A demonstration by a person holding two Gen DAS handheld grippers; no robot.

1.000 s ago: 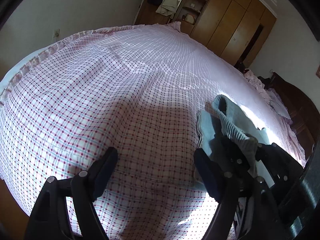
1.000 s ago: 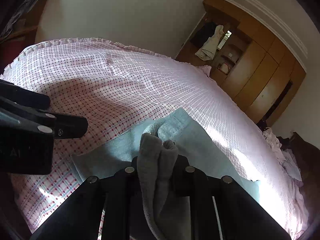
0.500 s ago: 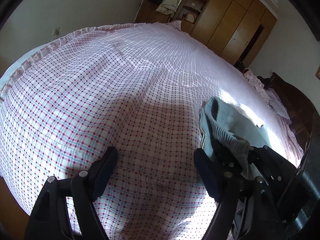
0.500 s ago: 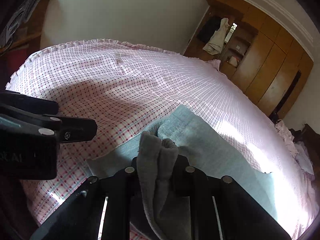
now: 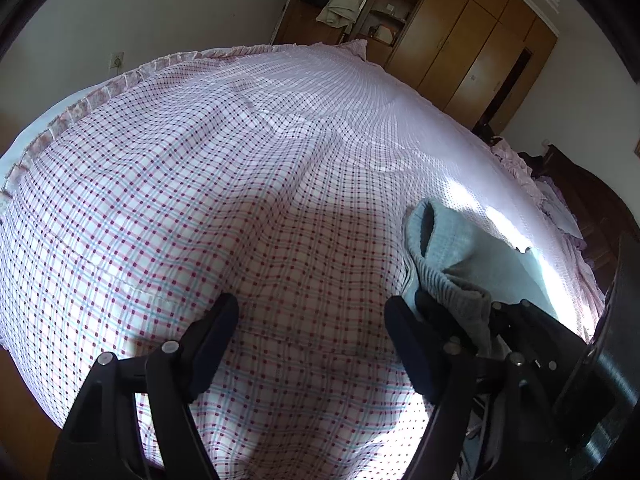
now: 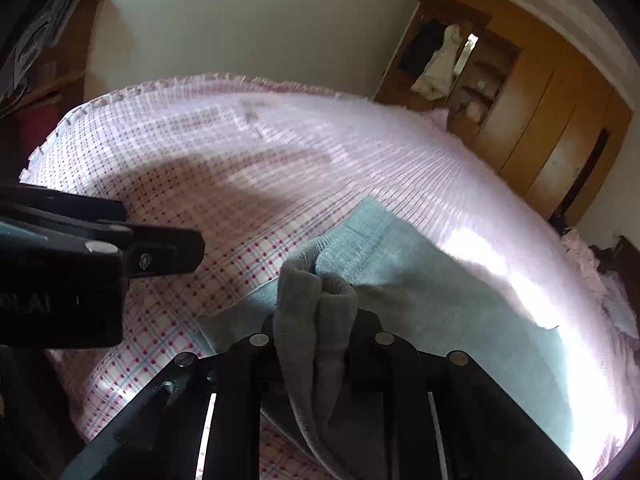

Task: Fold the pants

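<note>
Nearest in the right wrist view, the right claw (image 6: 316, 312) is clamped tight on a bunched grey cuff of the pants (image 6: 440, 320), its two black fingers (image 6: 248, 364) pressed against either side of the fold so that the fabric stands up between them in a thick roll and hangs down toward the camera. The claw points forward and slightly down along the bed (image 6: 260, 152), held low over its near edge. The rest of the pants, pale blue-grey, spreads flat on the checked bedspread from the claw away to the right, where a patch of bright sunlight washes out the far end. Just to the left, at about the same nearness, the left claw (image 5: 308, 324) hangs over bare bedspread (image 5: 200, 184) with its fingers (image 5: 212, 332) spread wide apart and nothing between them (in the right wrist view it shows side-on as a dark block at the left edge); it too aims forward along the bed, and its right finger sits just beside the lifted cuff and the right claw (image 5: 472, 320). Beyond both claws the pink-and-blue checked cover runs out to a ruffled far edge. Farthest off stands a wooden wardrobe (image 6: 552, 120) against the wall, with pale clothing (image 6: 436, 64) hanging in an open section.
</note>
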